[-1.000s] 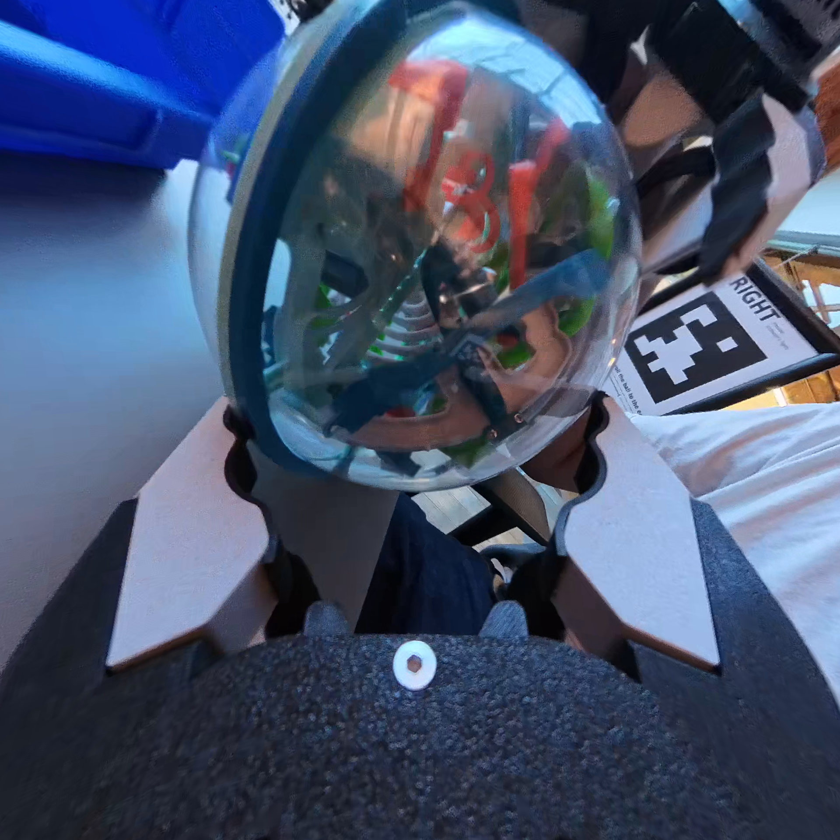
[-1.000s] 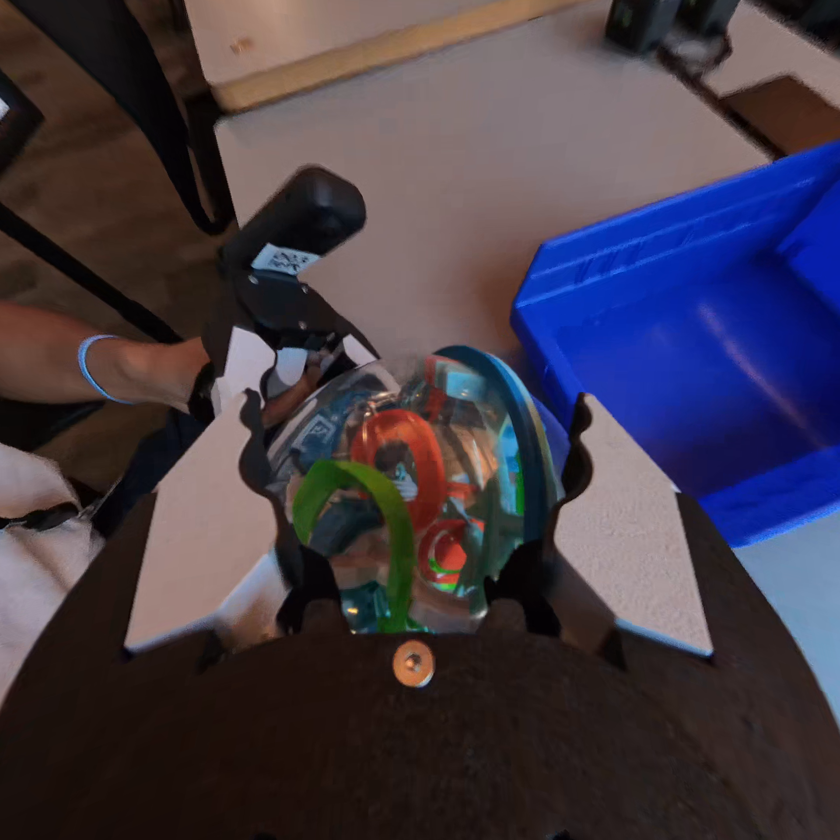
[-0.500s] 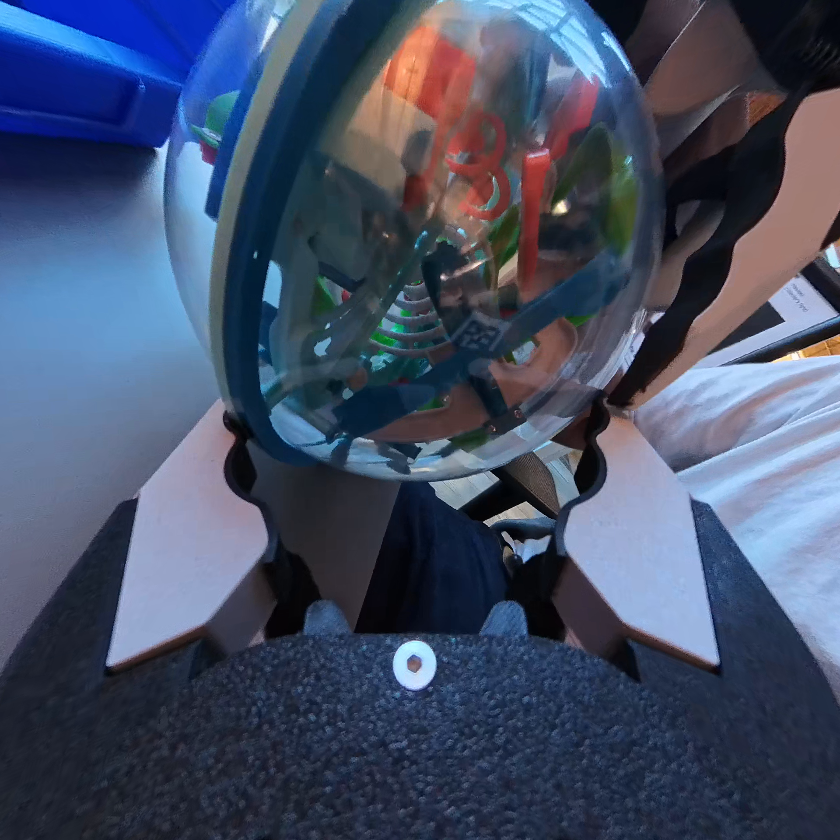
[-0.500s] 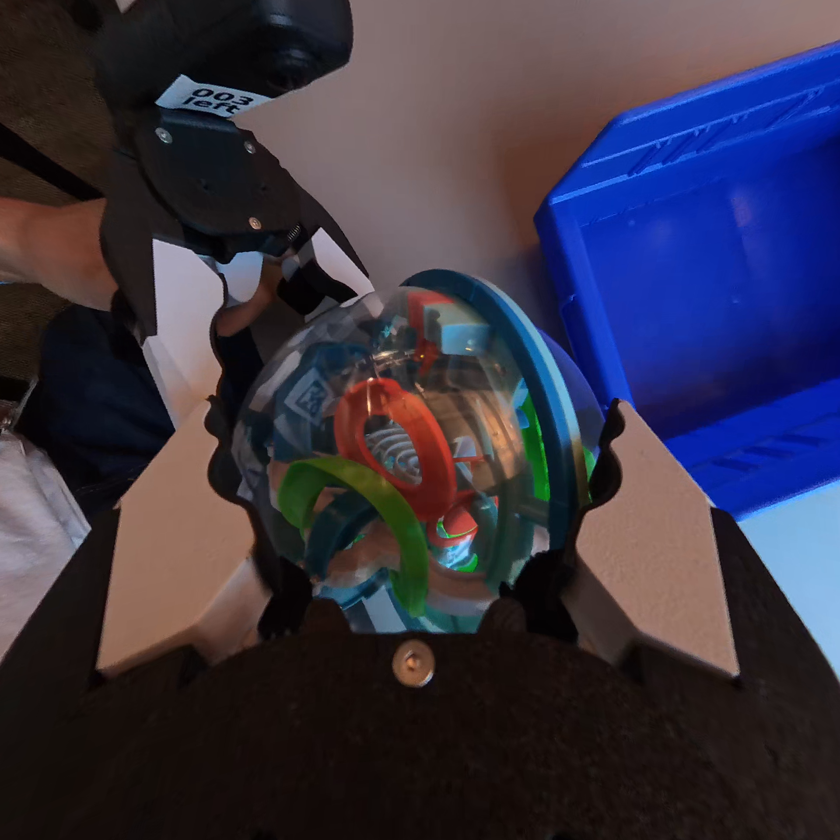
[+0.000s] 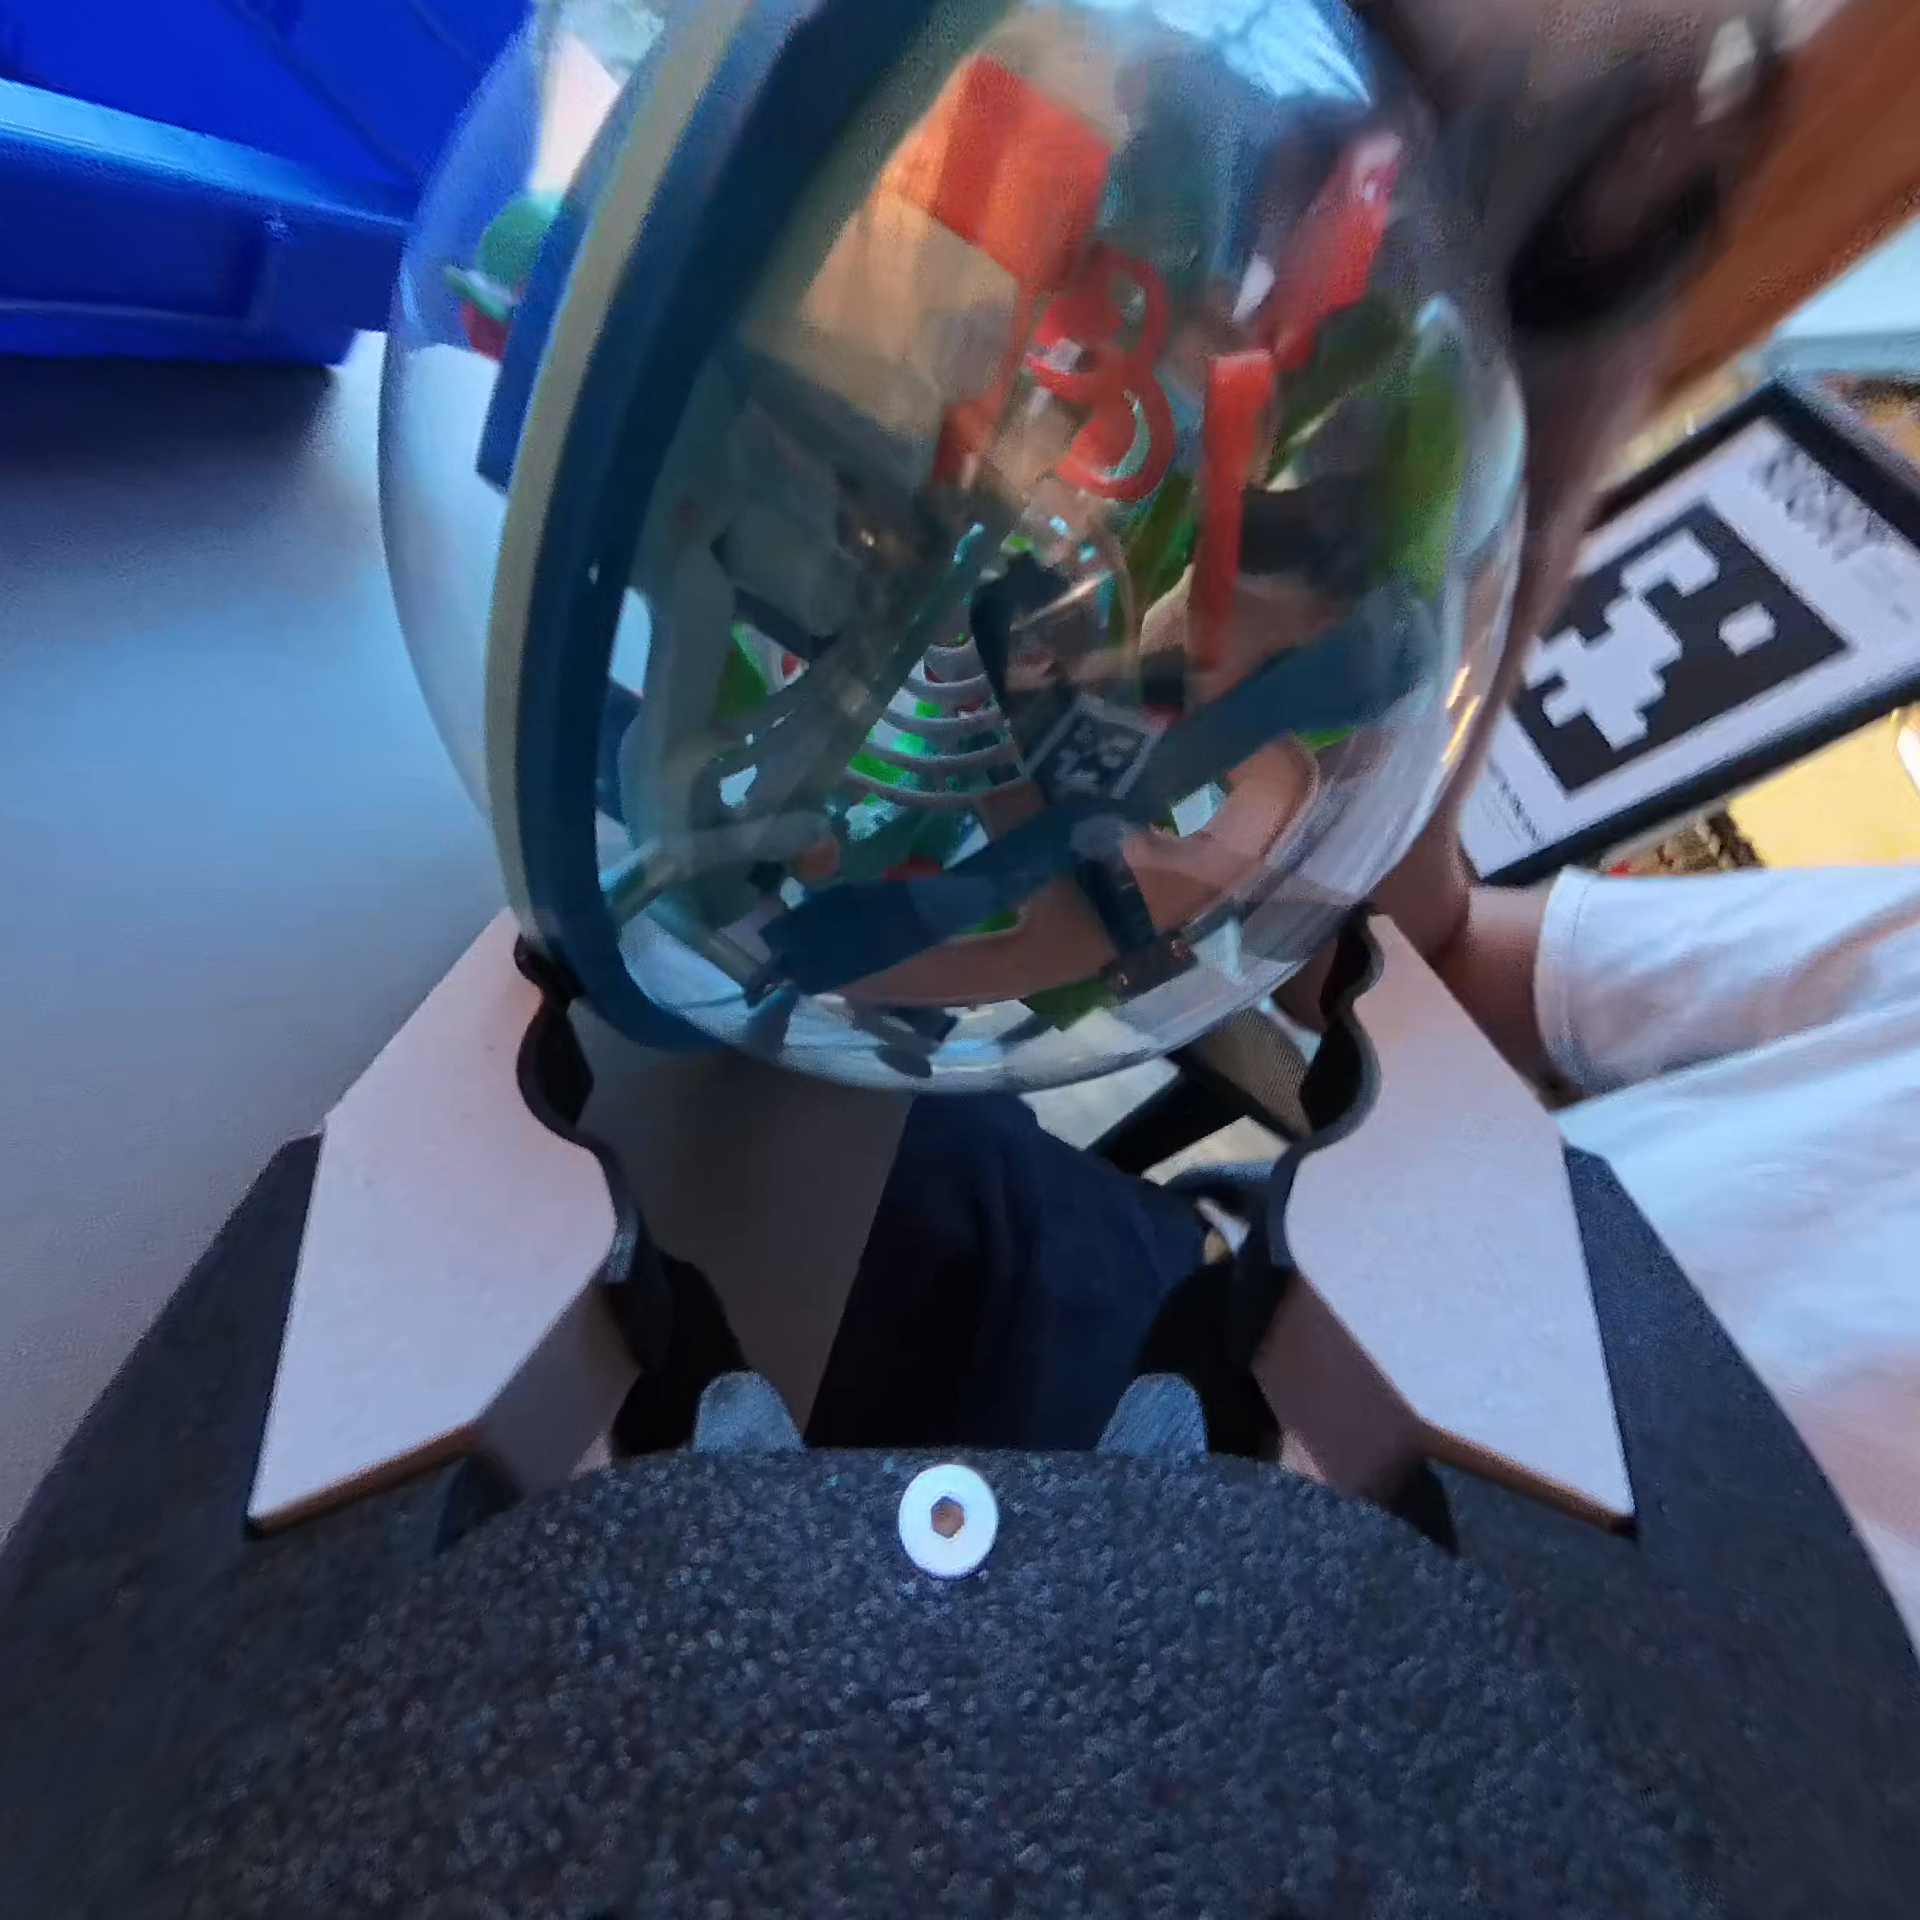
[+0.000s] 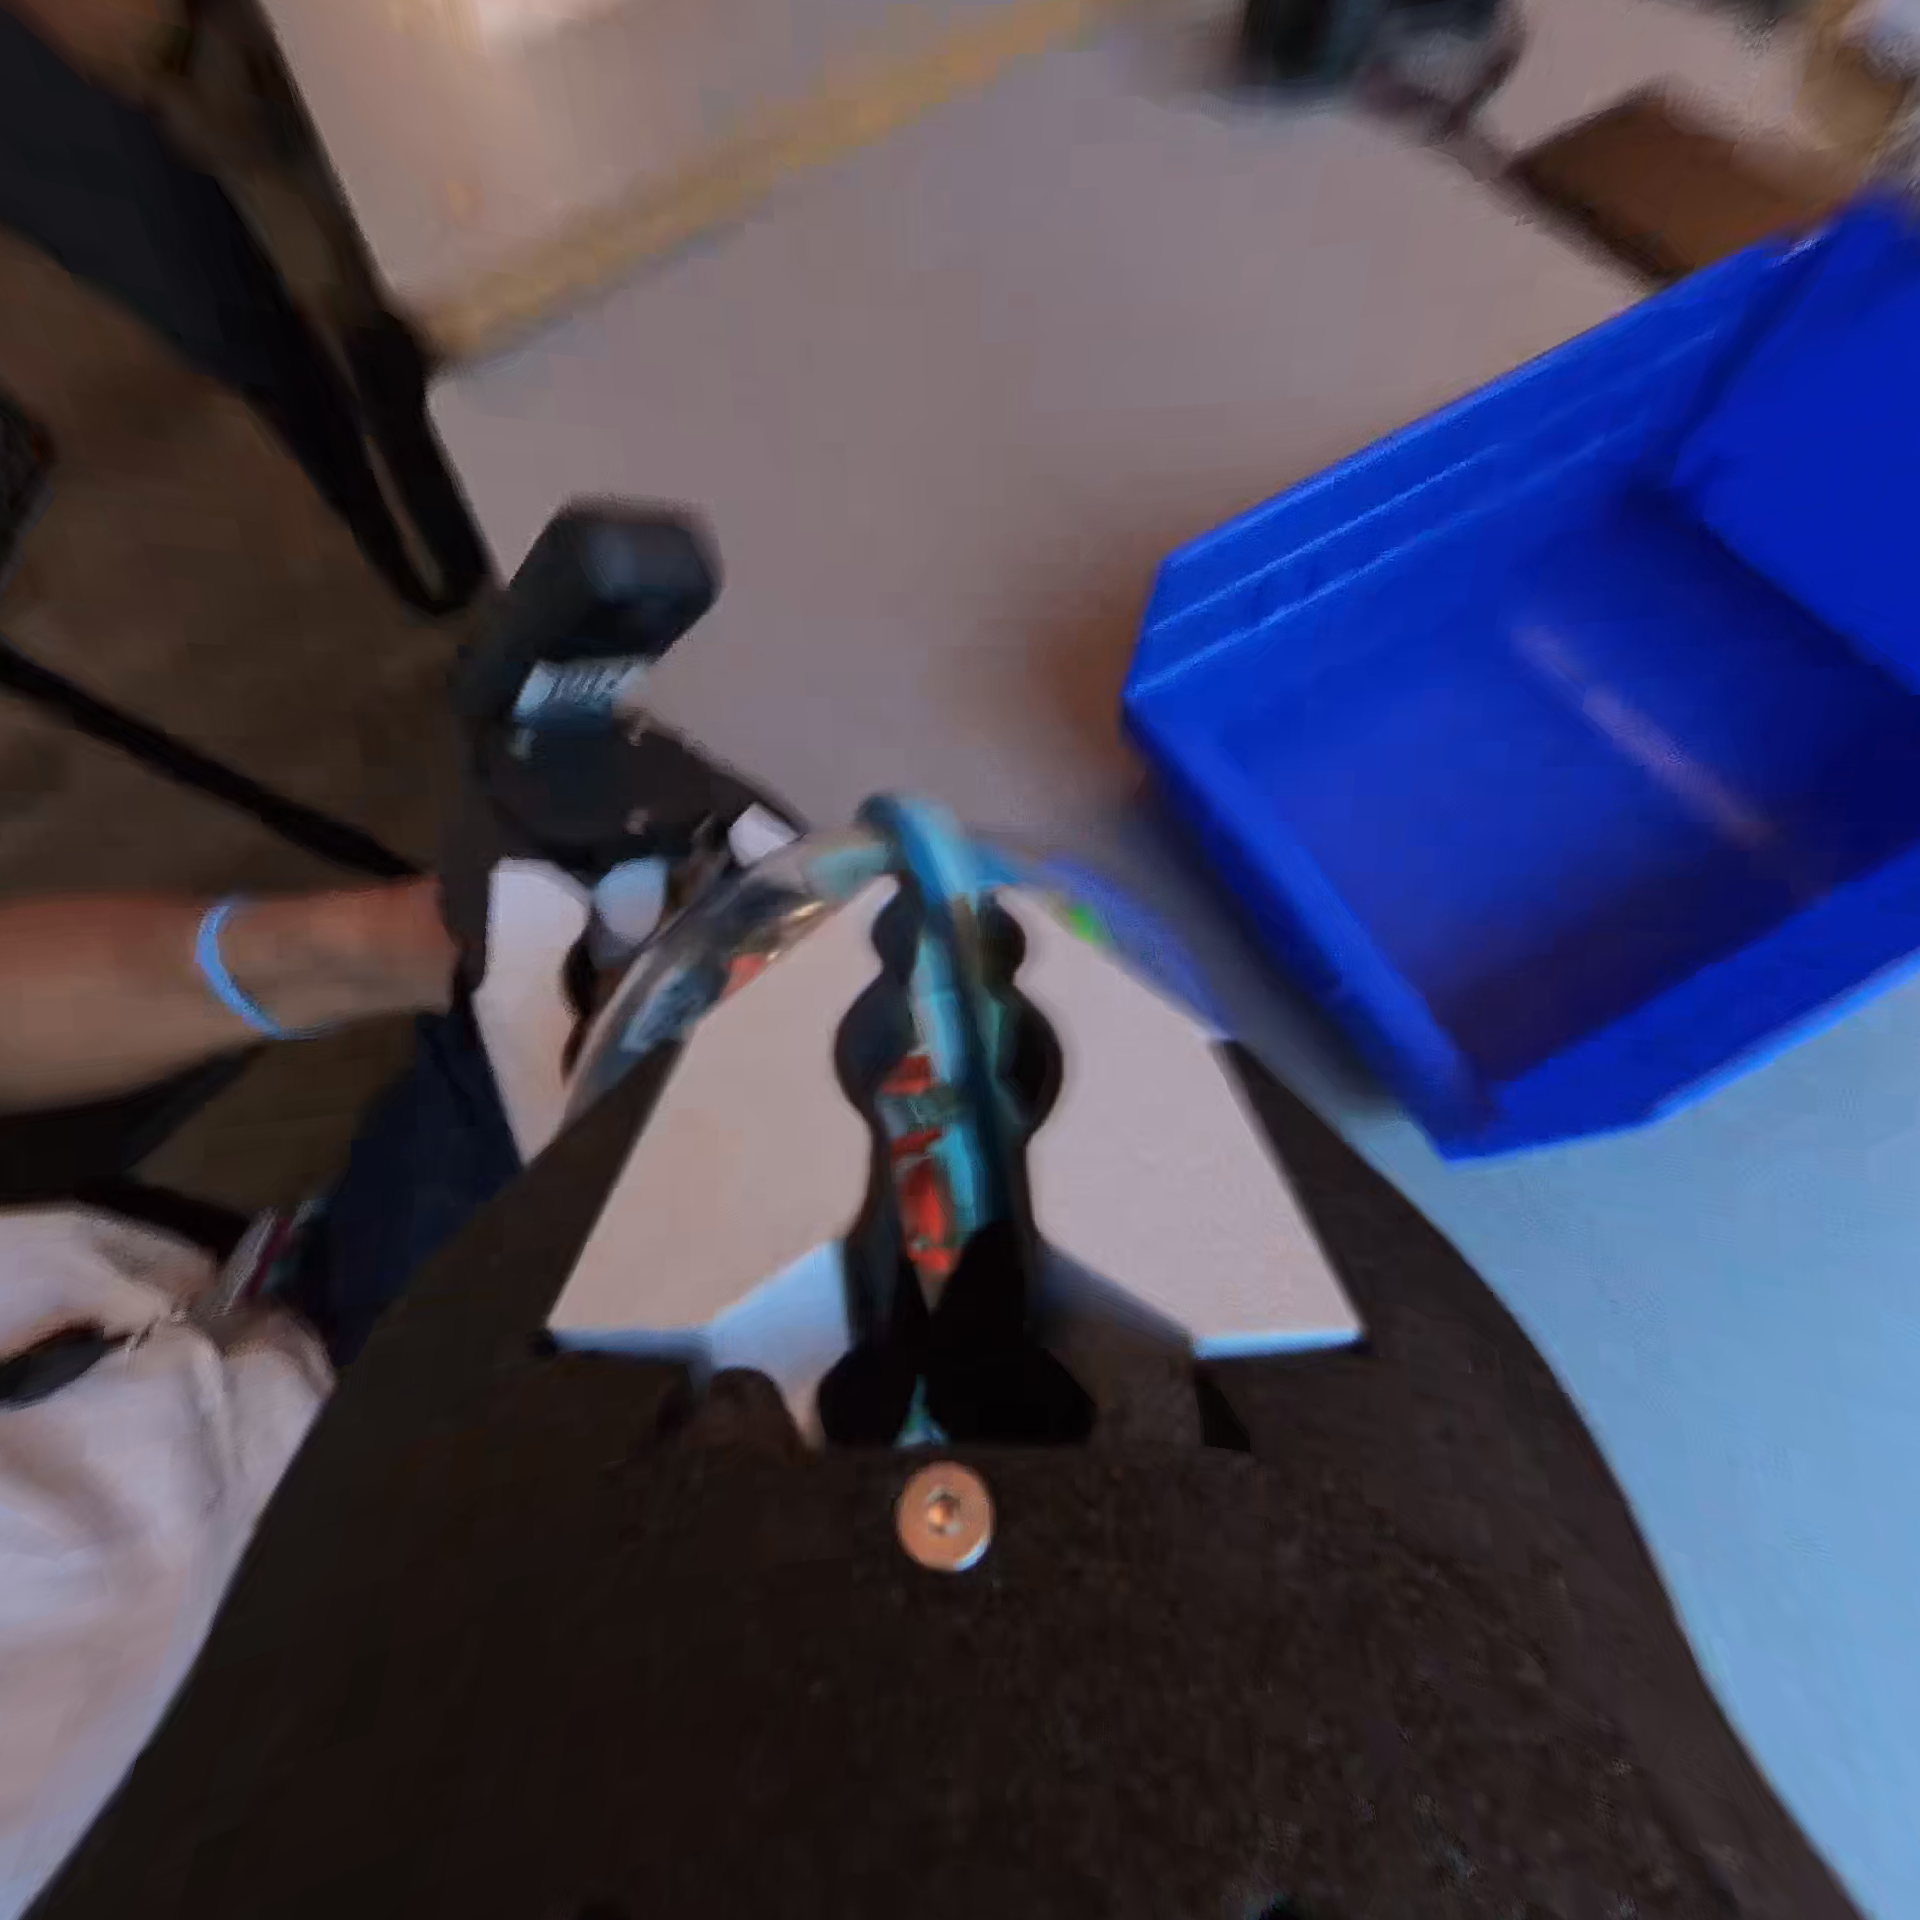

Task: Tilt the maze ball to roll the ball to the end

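Now left gripper [image 5: 940,997] cradles maze ball [image 5: 977,540].

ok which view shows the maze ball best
The left wrist view: the maze ball fills the upper frame, its clear shell and its red, green and blue tracks showing, held at the left gripper. The right wrist view is motion-blurred and shows only a sliver of it between the right gripper fingers.
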### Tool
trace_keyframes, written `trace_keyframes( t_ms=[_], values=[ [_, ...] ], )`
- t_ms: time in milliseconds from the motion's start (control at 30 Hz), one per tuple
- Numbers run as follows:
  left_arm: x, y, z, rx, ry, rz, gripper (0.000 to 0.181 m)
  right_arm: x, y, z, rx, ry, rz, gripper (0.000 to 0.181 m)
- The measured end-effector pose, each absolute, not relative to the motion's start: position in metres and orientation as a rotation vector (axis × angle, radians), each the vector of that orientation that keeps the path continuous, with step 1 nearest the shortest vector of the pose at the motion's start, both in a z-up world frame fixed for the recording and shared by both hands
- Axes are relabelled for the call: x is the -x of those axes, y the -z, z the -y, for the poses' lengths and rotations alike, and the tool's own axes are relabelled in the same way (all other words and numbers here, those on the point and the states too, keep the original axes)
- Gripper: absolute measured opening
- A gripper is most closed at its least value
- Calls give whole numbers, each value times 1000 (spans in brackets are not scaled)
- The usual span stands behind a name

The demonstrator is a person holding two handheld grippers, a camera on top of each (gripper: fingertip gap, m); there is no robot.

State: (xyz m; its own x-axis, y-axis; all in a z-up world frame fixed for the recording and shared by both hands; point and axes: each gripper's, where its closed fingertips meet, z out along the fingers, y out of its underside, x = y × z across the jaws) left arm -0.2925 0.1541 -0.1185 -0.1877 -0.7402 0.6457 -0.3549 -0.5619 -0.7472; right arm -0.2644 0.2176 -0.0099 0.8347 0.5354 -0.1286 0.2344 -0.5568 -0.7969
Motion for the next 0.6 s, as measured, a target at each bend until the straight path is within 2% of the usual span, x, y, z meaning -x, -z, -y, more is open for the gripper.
trace_keyframes(
  t_ms=[33,600],
  values=[
    [294,119,-151,1749,1809,-1260,139,266,11,-215,2131,-559,552,8],
    [292,110,-140,1601,1855,-1234,136,239,7,-179,1975,-584,553,6]
  ],
)
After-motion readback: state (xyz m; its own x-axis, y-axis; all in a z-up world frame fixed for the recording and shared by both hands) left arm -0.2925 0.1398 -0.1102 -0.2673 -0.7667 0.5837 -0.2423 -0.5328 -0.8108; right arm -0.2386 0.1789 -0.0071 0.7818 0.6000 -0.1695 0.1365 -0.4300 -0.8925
